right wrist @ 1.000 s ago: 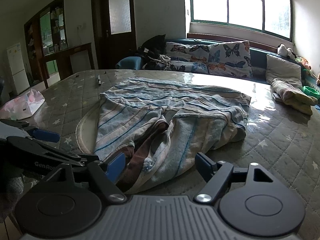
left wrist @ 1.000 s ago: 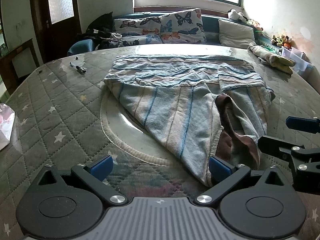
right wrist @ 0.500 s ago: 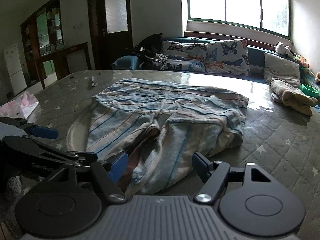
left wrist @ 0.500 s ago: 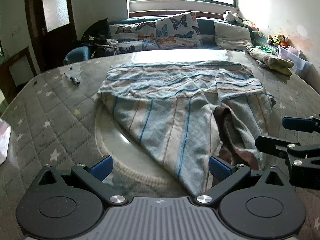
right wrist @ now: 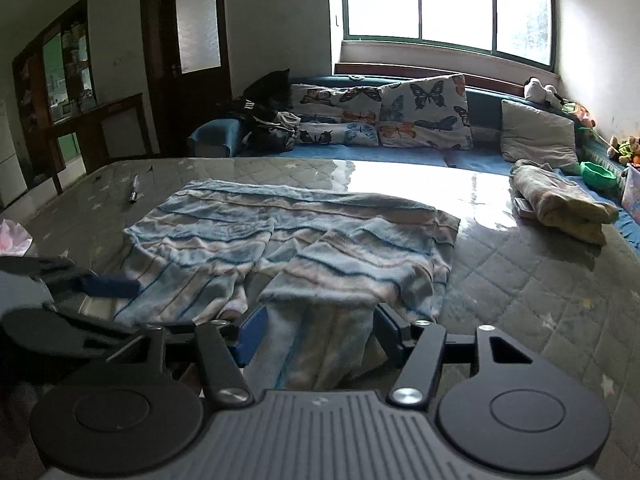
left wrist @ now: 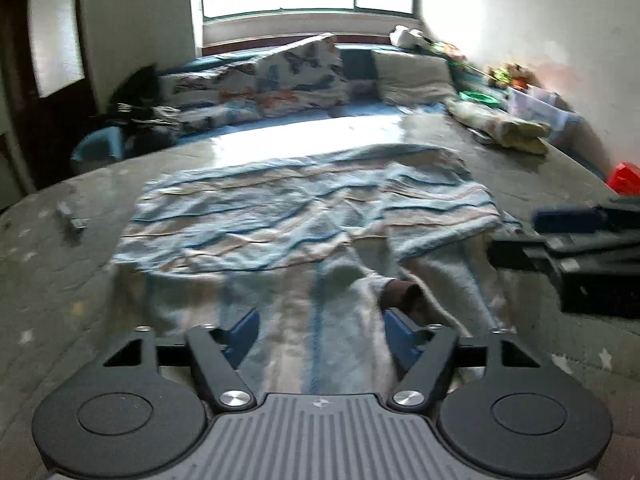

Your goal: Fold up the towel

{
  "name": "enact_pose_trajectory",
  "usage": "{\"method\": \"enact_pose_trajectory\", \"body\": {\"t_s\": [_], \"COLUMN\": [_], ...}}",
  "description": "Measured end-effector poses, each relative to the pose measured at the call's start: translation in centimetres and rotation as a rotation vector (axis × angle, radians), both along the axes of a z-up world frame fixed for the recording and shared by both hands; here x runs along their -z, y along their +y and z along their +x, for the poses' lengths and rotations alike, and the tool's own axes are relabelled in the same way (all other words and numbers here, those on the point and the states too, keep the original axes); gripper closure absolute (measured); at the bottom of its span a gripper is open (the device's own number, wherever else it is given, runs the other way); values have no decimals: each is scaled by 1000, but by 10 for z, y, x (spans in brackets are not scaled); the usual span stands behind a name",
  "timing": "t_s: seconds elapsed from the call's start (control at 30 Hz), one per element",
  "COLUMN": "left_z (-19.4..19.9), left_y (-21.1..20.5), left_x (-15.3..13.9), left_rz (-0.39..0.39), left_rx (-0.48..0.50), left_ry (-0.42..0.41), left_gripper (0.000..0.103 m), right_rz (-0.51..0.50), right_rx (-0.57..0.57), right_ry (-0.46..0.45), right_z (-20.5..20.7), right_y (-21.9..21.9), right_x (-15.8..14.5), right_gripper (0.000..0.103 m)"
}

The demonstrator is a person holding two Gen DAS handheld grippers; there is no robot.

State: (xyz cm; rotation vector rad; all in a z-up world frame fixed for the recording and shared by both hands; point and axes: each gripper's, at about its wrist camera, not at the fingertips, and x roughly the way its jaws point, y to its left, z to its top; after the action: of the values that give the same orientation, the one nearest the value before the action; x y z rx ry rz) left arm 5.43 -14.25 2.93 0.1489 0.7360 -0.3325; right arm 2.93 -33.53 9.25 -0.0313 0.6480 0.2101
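Blue-and-beige striped terry towel (right wrist: 280,236) lies spread on the grey quilted star-print mattress (right wrist: 540,280), two near flaps doubled over onto it, rumpled, not a neat fold. Its long axis runs left-right across both views; the near edge hangs toward the tools.

Left gripper (left wrist: 318,330): blue pads apart, towel cloth lying between them, not pinched as far as I can see; view is motion-blurred. Right gripper (right wrist: 316,330): pads also apart, straddling a hanging strip of the near edge, no clamp visible. So both spread wide, nothing held.

Key relation: the towel lies straight ahead of both tools, near edge already inside both jaw gaps, left gripper on the left part, right on the right. Each is equally close to its own stretch of edge. Scene fits either a mid-fold regrip or a let-go after laying flaps over; can't settle which.

Around: second folded yellowish towel (right wrist: 560,204) at far right, small pen-like item (right wrist: 134,192) far left, butterfly-print cushions (right wrist: 380,116) on the blue bench under the window (right wrist: 448,4).
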Motion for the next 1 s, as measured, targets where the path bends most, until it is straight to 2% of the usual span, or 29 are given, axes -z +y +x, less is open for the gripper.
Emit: {"method": "enact_pose_trajectory", "body": {"t_s": [0.03,0.1,0.13,0.2,0.27,0.43,0.6,0.67,0.87,1.0], "left_z": [3,8,8,7,6,5,-4,-7,-29,-49], "left_y": [-2,-4,-3,-1,1,13,32,40,68,92], "left_x": [3,9,10,10,8,4,-10,-15,-29,-34], "left_rz": [0,-1,-12,-30,-37,-55,-81,-84,-94,-95], "left_rx": [15,41,54,71,72,31,-16,-34,-89,-130], "left_ry": [12,35,40,41,37,31,-5,-19,-57,-69], "left_gripper": [54,71,73,88,94,99,100,100,102,102], "right_rz": [-6,-17,-23,-31,-34,-78,-83,-85,-102,-79], "right_rx": [-8,-24,-33,-56,-82,-112,-98,-84,-42,-7], "right_ry": [3,9,13,24,42,88,101,83,-2,-42], "right_z": [6,16,21,32,41,57,53,45,17,-11], "right_y": [2,7,11,19,29,47,42,37,21,1], "right_x": [0,1,2,6,11,32,39,34,15,1], "right_gripper": [48,49,49,52,53,60,87,93,94,95]}}
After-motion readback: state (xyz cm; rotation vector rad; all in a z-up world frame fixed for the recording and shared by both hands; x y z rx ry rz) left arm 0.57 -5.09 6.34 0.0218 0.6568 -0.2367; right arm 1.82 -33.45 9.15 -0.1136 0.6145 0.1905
